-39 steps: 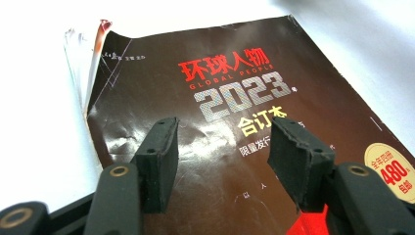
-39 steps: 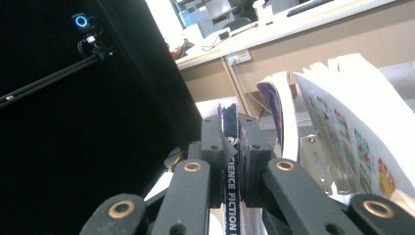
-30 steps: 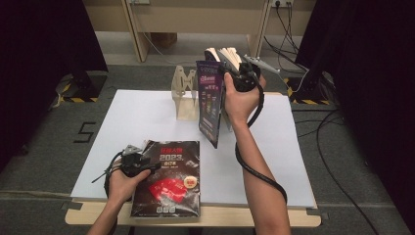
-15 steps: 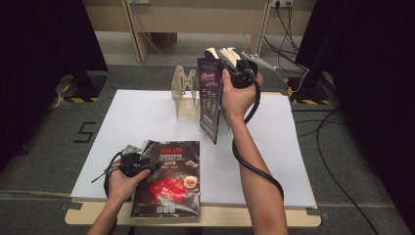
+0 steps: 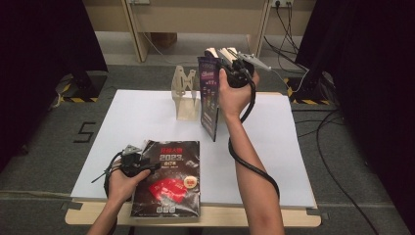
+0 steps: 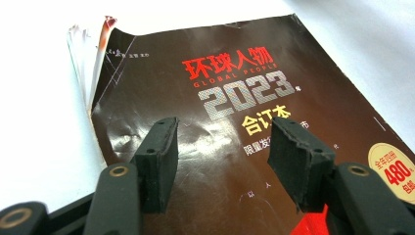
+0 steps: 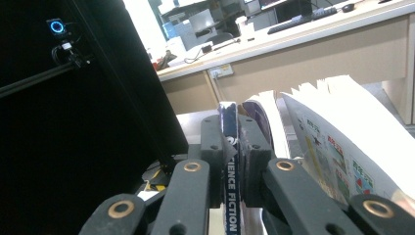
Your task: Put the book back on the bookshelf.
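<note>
High view: I see white rectangular table top (image 5: 147, 117), largest item. Thick dark-covered magazine with red "2023" print (image 5: 169, 178) lies flat at near edge. Purple-covered paperback book (image 5: 209, 98) held upright, lower edge on table, just beside pale wooden slotted book stand (image 5: 185, 93). Right gripper (image 7: 234, 161) jaws clamped on book cover, pages fanning out. Left gripper (image 6: 222, 154) jaws apart, over magazine cover, gripping nothing.
</note>
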The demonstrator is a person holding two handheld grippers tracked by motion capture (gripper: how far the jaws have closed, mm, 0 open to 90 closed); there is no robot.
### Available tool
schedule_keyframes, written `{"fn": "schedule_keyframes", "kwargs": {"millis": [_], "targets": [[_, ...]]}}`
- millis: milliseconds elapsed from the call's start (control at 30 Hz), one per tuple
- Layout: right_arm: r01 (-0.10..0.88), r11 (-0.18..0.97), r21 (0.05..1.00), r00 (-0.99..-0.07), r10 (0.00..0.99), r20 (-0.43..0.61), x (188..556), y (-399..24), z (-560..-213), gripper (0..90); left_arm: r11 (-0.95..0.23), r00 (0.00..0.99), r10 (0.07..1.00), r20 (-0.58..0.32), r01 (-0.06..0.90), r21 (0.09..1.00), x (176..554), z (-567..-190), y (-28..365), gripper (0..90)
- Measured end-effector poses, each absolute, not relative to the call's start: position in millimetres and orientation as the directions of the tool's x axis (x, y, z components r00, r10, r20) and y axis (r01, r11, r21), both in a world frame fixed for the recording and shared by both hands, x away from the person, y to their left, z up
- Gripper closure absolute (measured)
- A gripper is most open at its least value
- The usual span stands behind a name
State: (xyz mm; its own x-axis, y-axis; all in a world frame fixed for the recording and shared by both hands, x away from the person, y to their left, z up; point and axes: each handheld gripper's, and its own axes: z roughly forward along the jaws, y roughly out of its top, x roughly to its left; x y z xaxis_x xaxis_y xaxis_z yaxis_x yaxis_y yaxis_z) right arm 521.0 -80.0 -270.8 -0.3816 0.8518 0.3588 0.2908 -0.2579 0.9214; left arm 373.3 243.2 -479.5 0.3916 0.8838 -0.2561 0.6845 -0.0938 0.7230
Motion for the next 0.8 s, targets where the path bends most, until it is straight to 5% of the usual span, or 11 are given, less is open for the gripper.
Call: {"fn": "schedule_keyframes", "kwargs": {"millis": [800], "targets": [[0.211, -0.107, 0.972, -0.411, 0.892, 0.187, 480.2, -76.0, -289.0, 83.5, -0.102, 0.395, 0.882, -0.255, 0.689, 0.717, 372.8, -481.1, 241.7, 43.7]]}}
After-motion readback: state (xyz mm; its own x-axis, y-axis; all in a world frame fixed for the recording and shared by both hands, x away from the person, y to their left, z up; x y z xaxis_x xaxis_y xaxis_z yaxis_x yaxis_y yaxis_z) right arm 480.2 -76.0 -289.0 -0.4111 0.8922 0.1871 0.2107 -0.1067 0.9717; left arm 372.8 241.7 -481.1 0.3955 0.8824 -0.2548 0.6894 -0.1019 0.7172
